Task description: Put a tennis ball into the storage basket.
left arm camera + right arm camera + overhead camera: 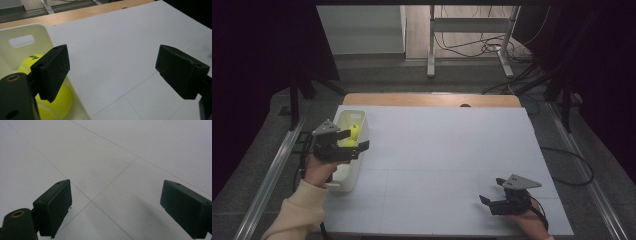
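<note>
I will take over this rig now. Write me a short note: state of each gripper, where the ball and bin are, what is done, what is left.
Left gripper: open, nothing between its fingers, held over the bin at the table's left edge.
Right gripper: open and empty, low over the bare white table at near right.
Ball: yellow tennis ball, lying inside the bin, free of the fingers.
Done: the ball appears to be placed in the bin.
Left: probably only to draw the left gripper back; I see no other thing on the table to move.
</note>
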A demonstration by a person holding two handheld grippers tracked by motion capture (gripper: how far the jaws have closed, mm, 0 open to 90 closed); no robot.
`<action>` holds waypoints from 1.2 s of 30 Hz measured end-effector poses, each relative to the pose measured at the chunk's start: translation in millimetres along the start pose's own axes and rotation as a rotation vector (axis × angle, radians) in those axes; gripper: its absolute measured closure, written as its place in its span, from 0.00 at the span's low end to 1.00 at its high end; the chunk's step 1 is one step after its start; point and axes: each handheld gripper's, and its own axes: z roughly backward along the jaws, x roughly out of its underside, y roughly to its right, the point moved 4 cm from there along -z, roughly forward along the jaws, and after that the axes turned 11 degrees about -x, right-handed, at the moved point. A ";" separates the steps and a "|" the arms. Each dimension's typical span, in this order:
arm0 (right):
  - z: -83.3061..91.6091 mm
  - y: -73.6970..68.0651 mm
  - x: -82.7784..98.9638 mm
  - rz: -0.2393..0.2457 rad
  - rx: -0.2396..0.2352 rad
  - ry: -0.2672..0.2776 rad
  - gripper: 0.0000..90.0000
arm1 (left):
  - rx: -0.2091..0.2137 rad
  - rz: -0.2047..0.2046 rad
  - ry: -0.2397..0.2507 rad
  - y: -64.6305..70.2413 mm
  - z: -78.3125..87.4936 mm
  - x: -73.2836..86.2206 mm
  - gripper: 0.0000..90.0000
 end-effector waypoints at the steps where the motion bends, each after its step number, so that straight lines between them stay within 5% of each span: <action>1: 0.0 0.1 0.0 0.001 0.000 0.000 0.12 | 0.008 -0.005 0.005 3.5 0.5 0.1 0.15; 18: 1.3 -0.2 -0.5 0.004 -0.002 0.004 0.12 | 0.106 -0.102 -0.007 59.3 -10.6 24.5 0.15; 36: 1.1 -0.3 -0.8 0.005 -0.007 0.006 0.12 | 0.165 -0.126 -0.037 89.2 -15.2 65.0 0.15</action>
